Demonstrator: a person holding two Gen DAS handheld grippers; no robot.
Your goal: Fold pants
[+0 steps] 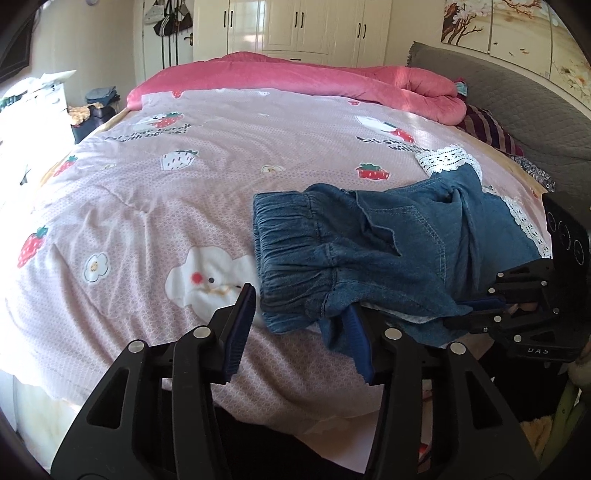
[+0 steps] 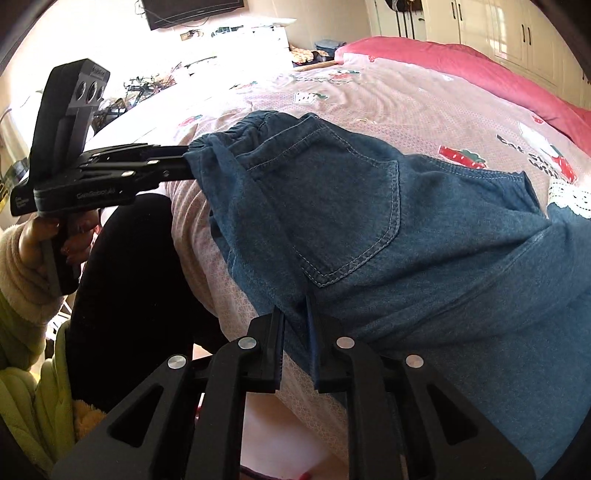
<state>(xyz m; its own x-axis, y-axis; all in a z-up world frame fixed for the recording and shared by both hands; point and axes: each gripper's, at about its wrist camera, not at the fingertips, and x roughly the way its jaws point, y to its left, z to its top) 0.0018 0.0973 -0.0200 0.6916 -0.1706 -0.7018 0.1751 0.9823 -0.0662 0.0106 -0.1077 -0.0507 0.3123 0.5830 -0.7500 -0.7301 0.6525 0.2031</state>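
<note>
Blue denim pants [image 1: 369, 251] with white lace trim [image 1: 447, 158] lie bunched at the near right of the bed, elastic waistband to the left. My left gripper [image 1: 299, 325] is open, its right finger under the waistband's lower corner, its left finger clear of the cloth. In the right wrist view the pants [image 2: 388, 221] fill the middle, back pocket up. My right gripper [image 2: 295, 347] is shut on the pants' near edge. It also shows in the left wrist view [image 1: 480, 306], at the pants' right edge. The left gripper shows in the right wrist view [image 2: 181, 162] at the waistband.
The bed has a pink strawberry-print quilt [image 1: 184, 184] with a folded pink blanket [image 1: 295, 77] at the far side and a grey headboard [image 1: 517, 107] to the right. The person's dark legs [image 2: 122, 295] stand at the bed's near edge. White wardrobes [image 1: 295, 26] line the back wall.
</note>
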